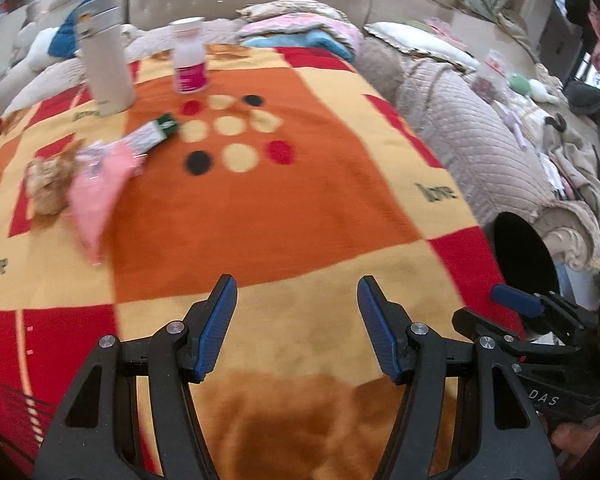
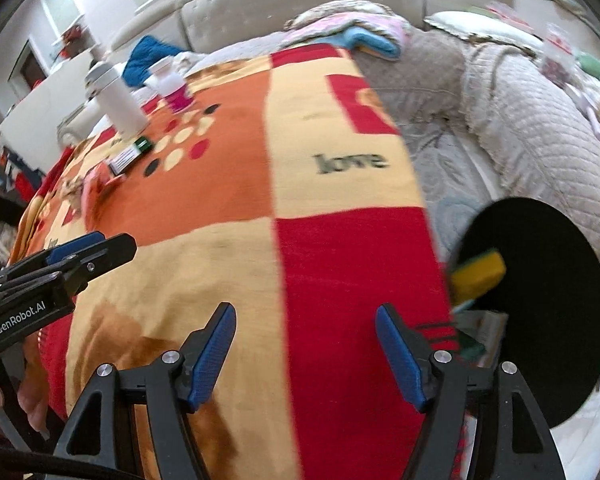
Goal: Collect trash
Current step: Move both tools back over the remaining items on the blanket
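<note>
Left wrist view: left tongs point(image 1: 297, 296) spread, nothing btw. pads, over patchwork blanket point(image 1: 260, 208). Trash lies ahead and to the left, well apart: pink wrapper point(image 1: 96, 188), crumpled tan paper point(image 1: 48, 188) just beside it, green-ended carton point(image 1: 152, 136) beyond. White flask point(image 1: 104, 56) and pink-label bottle point(image 1: 190, 58) stand farther off. Black bin point(image 1: 526, 256) to the right, w/ right tongs point(image 1: 516, 300) near its rim. Quilted bedding point(image 1: 480, 136) and tufted headboard point(image 1: 240, 0) behind.

Right wrist view: right tongs point(image 2: 305, 322) spread, empty, over red and yellow blanket squares. Bin mouth point(image 2: 548, 312) just right of the right finger; yellow sponge point(image 2: 478, 274) and other items at its edge. Left tongs point(image 2: 92, 246) at left; state not clear here. Trash cluster far ahead-left.
</note>
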Demonstrator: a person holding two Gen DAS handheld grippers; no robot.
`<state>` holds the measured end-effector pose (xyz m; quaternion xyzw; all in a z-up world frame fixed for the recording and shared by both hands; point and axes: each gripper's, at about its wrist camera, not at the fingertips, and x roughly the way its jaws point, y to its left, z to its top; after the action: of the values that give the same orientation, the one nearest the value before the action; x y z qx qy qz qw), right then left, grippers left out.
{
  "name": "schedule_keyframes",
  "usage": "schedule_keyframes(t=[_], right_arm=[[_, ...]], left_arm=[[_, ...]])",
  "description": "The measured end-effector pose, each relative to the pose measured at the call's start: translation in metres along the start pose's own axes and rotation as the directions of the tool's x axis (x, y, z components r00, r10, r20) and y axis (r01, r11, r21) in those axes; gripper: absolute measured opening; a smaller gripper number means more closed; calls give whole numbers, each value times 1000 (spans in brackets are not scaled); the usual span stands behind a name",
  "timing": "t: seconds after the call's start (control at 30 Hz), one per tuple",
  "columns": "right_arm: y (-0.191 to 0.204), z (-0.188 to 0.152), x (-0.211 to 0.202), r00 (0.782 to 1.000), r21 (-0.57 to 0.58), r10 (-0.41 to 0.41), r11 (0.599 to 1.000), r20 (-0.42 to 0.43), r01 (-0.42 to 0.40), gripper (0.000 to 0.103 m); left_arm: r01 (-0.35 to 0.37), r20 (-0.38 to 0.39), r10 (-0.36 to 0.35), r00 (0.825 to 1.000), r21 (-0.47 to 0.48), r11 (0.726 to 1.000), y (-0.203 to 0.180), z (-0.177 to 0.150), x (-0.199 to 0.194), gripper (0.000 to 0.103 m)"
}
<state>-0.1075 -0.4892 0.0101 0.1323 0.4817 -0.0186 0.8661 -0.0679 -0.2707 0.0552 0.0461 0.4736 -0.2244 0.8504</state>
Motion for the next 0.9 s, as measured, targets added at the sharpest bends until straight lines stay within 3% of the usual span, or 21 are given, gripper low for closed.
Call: schedule_keyframes(t=[0.5,0.67,0.9], right_arm=[[72,23,31,997,-108,63,992,-40,-67,75],[91,37,39,992,-112,114,987,-47,-119,75],[120,59,50,990,-163,130,977,-46,-136,75]], left_arm=[[-117,21,123,992,-173,978,144,1,-39,61],[-128,38,142,989,-260,957,191,23,-46,62],[-106,54,127,990,-296,949,218,58,-24,64]])
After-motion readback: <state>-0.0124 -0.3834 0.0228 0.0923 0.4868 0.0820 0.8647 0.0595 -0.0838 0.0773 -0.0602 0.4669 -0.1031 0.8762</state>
